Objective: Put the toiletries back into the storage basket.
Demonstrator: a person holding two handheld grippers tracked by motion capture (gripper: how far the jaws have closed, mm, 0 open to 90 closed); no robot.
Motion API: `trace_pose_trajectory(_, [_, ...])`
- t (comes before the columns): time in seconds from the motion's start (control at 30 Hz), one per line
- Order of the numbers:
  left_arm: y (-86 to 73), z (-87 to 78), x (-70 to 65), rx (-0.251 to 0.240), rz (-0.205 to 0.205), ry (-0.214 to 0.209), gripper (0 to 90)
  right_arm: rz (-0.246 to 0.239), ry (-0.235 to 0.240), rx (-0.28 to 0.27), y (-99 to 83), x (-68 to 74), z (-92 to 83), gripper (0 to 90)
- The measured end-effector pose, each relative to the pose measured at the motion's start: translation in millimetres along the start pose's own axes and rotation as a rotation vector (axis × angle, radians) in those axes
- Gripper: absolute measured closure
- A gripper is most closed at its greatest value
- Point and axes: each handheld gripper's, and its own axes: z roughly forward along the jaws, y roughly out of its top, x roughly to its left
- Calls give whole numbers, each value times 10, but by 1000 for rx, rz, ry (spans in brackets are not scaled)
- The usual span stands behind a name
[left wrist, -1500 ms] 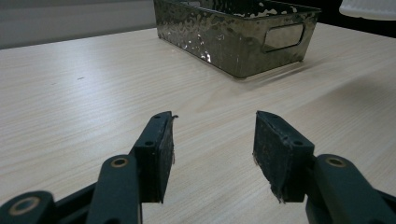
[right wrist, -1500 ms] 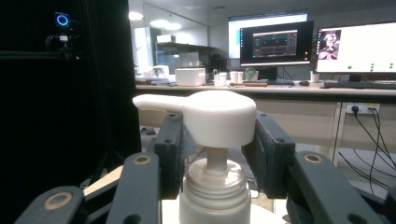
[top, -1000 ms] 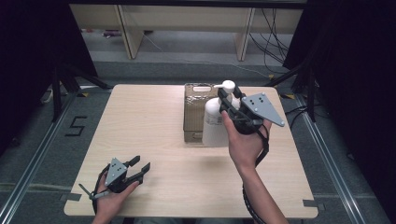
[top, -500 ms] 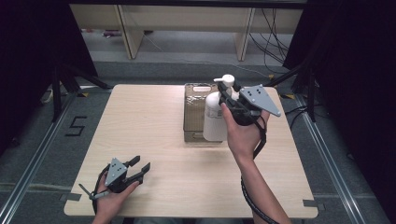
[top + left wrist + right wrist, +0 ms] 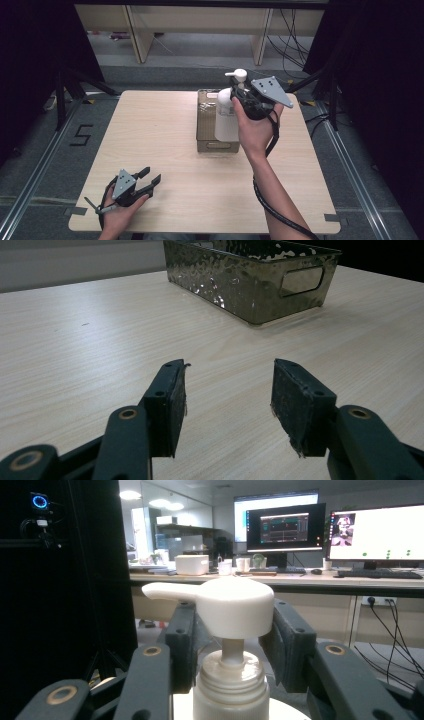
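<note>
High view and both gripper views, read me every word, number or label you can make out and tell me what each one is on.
"5": dark figure on the grey floor left of the table.
Monitors behind the pump bottle: on-screen text too small and blurred to read.
Pump bottle, metal basket and left gripper: no readable print.
</note>
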Motion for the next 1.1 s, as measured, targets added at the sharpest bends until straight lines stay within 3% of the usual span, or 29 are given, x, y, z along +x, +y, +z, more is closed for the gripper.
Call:
trace_pose_trajectory(0.2, [1,1,0,2,2,-1,472,19,-6,17,0,-5,129,599])
trace_pose_trajectory(1.1, [1,1,10,1,-11,-5,470,20,-39,77,-90,-94,625,598])
